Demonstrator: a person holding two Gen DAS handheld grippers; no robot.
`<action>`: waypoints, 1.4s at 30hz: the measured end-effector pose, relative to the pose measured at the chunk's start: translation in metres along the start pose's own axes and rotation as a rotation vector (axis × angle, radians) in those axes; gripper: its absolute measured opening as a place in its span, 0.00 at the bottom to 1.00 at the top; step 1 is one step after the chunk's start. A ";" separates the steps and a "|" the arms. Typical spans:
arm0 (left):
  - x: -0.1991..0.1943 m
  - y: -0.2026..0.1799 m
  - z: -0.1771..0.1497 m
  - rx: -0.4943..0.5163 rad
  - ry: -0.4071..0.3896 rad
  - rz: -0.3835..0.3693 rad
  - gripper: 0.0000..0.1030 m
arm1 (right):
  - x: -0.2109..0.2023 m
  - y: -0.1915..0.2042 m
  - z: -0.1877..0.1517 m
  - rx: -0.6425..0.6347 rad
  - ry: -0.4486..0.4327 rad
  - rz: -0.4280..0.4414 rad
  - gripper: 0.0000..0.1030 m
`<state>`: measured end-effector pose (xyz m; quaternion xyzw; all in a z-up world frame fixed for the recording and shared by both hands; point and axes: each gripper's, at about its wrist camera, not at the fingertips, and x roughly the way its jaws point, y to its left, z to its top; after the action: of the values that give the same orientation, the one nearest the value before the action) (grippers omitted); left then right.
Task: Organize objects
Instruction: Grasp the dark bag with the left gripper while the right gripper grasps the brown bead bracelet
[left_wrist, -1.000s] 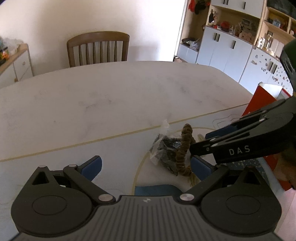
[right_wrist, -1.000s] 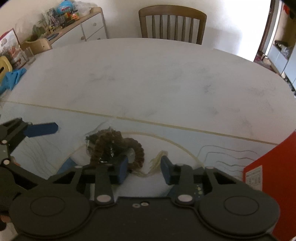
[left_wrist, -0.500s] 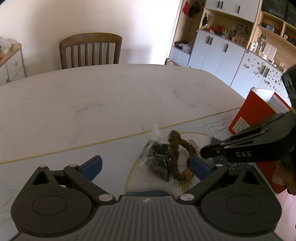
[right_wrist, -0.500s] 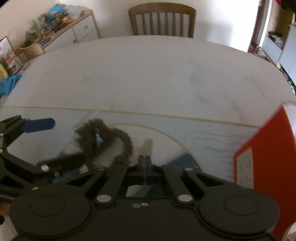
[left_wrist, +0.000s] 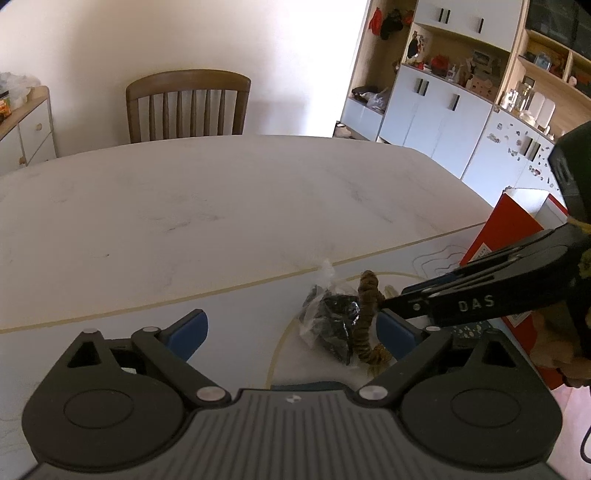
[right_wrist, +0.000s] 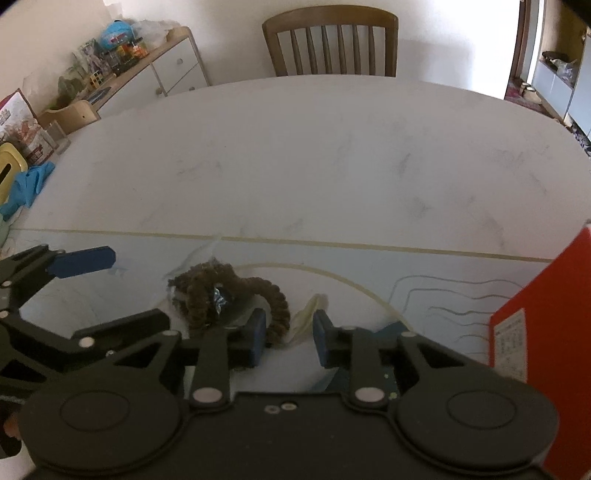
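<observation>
A brown braided rope (right_wrist: 236, 291) lies coiled on the white table, partly over a clear plastic bag of dark pieces (left_wrist: 330, 319). The rope also shows in the left wrist view (left_wrist: 365, 321). A pale tassel (right_wrist: 312, 314) lies at the rope's end. My right gripper (right_wrist: 289, 336) is open, low over the table, its pads either side of the rope's end and the tassel. My left gripper (left_wrist: 291, 328) is open and empty, with the bag and rope just inside its right finger. The right gripper's arm crosses the left wrist view (left_wrist: 480, 295).
A red box (right_wrist: 546, 339) stands at the right edge of the table; it also shows in the left wrist view (left_wrist: 506, 229). A wooden chair (right_wrist: 330, 40) stands at the far side. A blue cloth (right_wrist: 27, 184) lies at the left. Cabinets (left_wrist: 443, 114) line the right wall.
My right gripper was open, shut half a second ago, and is open again now near the rope's end. The left gripper stayed open and shifted slightly.
</observation>
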<state>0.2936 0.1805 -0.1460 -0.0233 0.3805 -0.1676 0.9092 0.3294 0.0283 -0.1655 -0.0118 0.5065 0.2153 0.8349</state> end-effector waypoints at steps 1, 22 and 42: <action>0.000 0.000 0.000 0.002 0.003 -0.001 0.96 | 0.001 0.001 0.001 -0.001 0.000 0.004 0.26; 0.013 -0.007 0.008 0.024 0.013 -0.033 0.95 | -0.014 -0.004 -0.009 -0.008 0.020 -0.033 0.04; 0.024 -0.025 0.003 0.088 0.059 0.031 0.32 | -0.062 -0.008 -0.047 0.060 -0.056 -0.028 0.04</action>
<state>0.3041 0.1485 -0.1558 0.0277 0.3997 -0.1708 0.9002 0.2685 -0.0115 -0.1373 0.0119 0.4890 0.1885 0.8516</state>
